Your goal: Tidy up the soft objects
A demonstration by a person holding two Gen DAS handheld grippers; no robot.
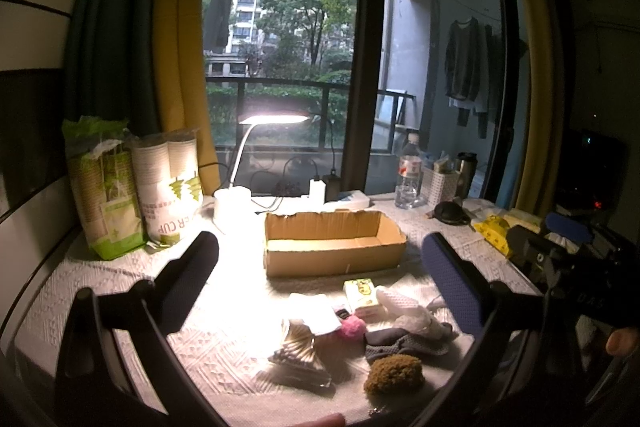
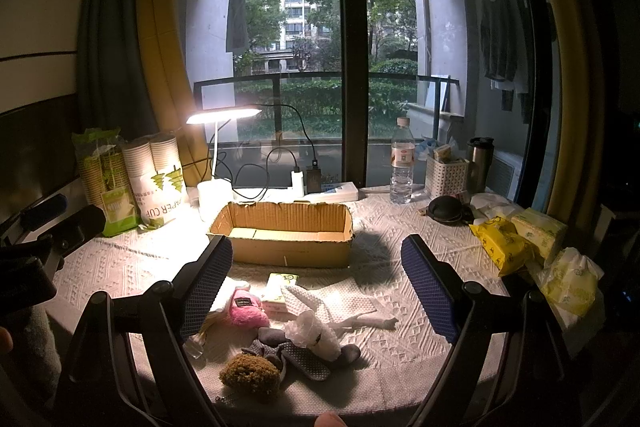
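Note:
An open cardboard box stands mid-table. In front of it lies a pile of soft things: a pink plush, an olive-brown fuzzy ball, grey fabric, a white crumpled bag, a white cloth, a small yellow-green packet and a bag of cotton swabs. My left gripper is open above the table, empty. My right gripper is open above the pile, empty.
Bags of paper cups stand back left beside a lit desk lamp. A water bottle, white basket, steel mug and yellow tissue packs sit at the right. Window behind.

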